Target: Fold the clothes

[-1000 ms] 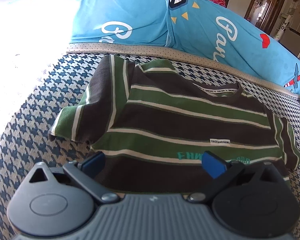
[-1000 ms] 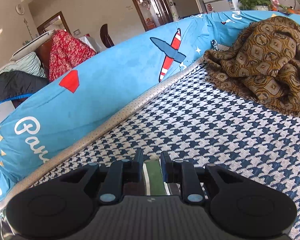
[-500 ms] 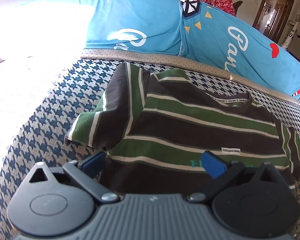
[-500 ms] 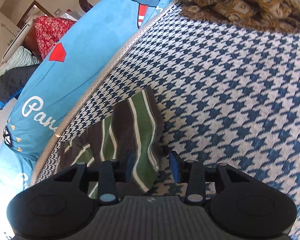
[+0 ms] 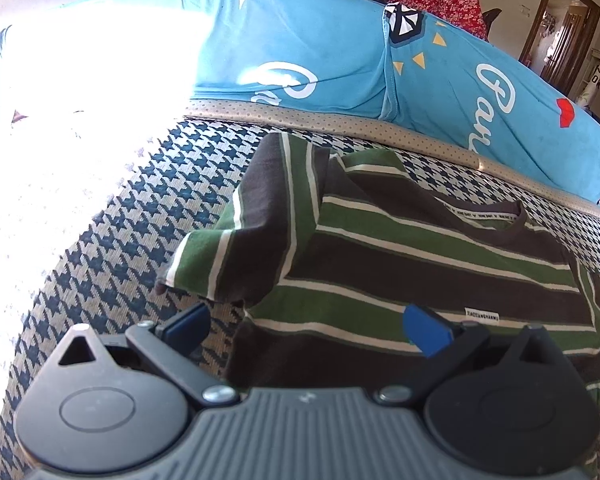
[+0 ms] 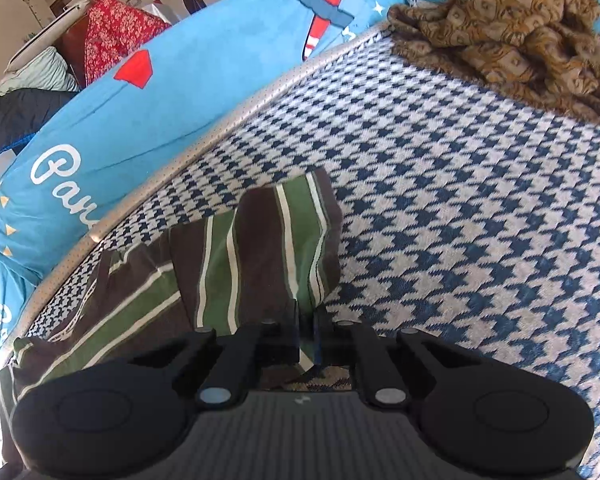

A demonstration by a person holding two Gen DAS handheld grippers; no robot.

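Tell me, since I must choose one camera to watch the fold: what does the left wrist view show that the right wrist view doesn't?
Left only: the shirt's collar, chest label, left sleeve, and the open left tool. Right only: the brown blanket and the right tool shut on the shirt's edge. Both: striped shirt, houndstooth cover, blue cushions.

One shirt, two grippers, one throw on a checked sofa

Counted across both wrist views: one striped green-and-brown T-shirt (image 5: 420, 264) with two short sleeves; two grippers, left gripper (image 5: 306, 326) and right gripper (image 6: 308, 332), each with two fingers; one houndstooth seat cover (image 6: 480, 208); one crumpled brown patterned throw (image 6: 512, 28); two blue printed back cushions (image 5: 300, 48).
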